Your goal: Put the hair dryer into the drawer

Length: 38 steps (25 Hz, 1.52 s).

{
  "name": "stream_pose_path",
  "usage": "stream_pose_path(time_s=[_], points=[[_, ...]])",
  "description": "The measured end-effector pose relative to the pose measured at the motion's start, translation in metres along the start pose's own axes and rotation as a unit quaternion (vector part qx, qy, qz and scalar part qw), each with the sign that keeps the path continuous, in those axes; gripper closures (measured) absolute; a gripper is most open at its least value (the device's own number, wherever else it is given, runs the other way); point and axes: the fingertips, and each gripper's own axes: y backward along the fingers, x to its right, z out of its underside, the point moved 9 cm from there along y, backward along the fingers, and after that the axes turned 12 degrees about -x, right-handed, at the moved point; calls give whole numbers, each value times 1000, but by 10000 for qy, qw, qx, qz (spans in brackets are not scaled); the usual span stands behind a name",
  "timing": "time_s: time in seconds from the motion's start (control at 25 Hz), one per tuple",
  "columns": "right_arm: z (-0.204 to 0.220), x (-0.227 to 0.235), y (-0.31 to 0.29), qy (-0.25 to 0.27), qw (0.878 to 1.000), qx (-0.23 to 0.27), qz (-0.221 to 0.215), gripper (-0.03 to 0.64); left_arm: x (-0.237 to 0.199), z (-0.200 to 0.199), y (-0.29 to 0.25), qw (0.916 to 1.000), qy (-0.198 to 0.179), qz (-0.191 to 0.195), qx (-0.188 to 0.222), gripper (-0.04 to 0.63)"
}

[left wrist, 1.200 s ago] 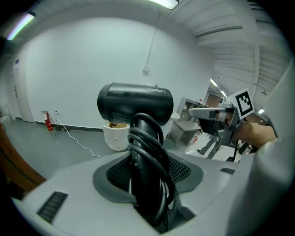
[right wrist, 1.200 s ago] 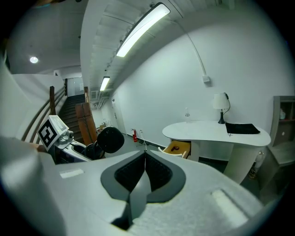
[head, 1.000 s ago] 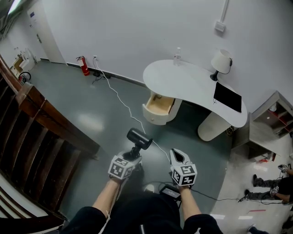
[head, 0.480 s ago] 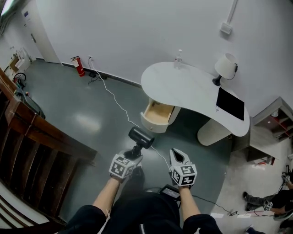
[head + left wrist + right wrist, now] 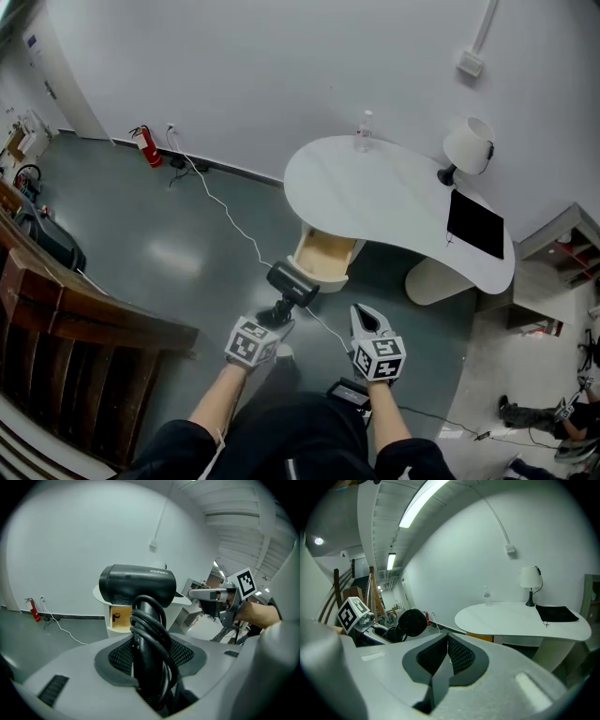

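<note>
Black hair dryer (image 5: 137,587), cord-wrapped handle, clamped in left gripper (image 5: 272,323)

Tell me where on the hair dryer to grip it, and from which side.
Grip the hair dryer's handle from its lower end, as the left claw does. It is a narrow post that fits between the jaws; the barrel above looks too wide. Clamp the wound cord with it.

Your right gripper (image 5: 449,648), jaws pressed together on nothing. Beyond them: the white counter (image 5: 520,623) bearing a lamp (image 5: 529,579) and a bottle (image 5: 487,594). Hair dryer (image 5: 412,622) at left.
</note>
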Motion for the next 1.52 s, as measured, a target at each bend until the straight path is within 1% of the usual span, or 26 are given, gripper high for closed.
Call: stream_pose_path(time_s=[0.16, 0.24, 0.52, 0.68, 0.84, 0.92, 1.04, 1.2, 1.36, 1.52], points=[[-24, 5, -29, -56, 9999, -2, 89, 612, -31, -20, -7, 9999, -138, 34, -44, 396], [-33, 6, -43, -97, 9998, 9, 145, 612, -45, -24, -11, 9997, -182, 114, -72, 396], [-54, 11, -78, -261, 9992, 25, 301, 612, -82, -40, -29, 9980, -478, 303, -288, 394], [-55, 15, -82, -294, 9989, -45, 371, 612, -89, -46, -38, 9973, -510, 381, -365, 394], [-56, 31, -85, -351, 9985, -79, 404, 612, -89, -58, -51, 9970, -488, 430, -426, 394], [-59, 39, -88, -364, 9986, -84, 377, 612, -86, -68, -54, 9970, -469, 480, -393, 396], [-68, 52, -97, -329, 9990, -96, 277, 612, -84, -78, -63, 9966, -563, 522, -304, 394], [-84, 64, -111, -228, 9997, -59, 109, 612, -86, -86, -72, 9967, -623, 395, -334, 394], [-96, 81, -120, -117, 9999, -78, -39, 612, -83, -100, -81, 9978, -464, 366, -297, 396], [-97, 90, -128, -83, 9998, -141, -130, 612, -86, -106, -88, 9983, -413, 269, -312, 396]])
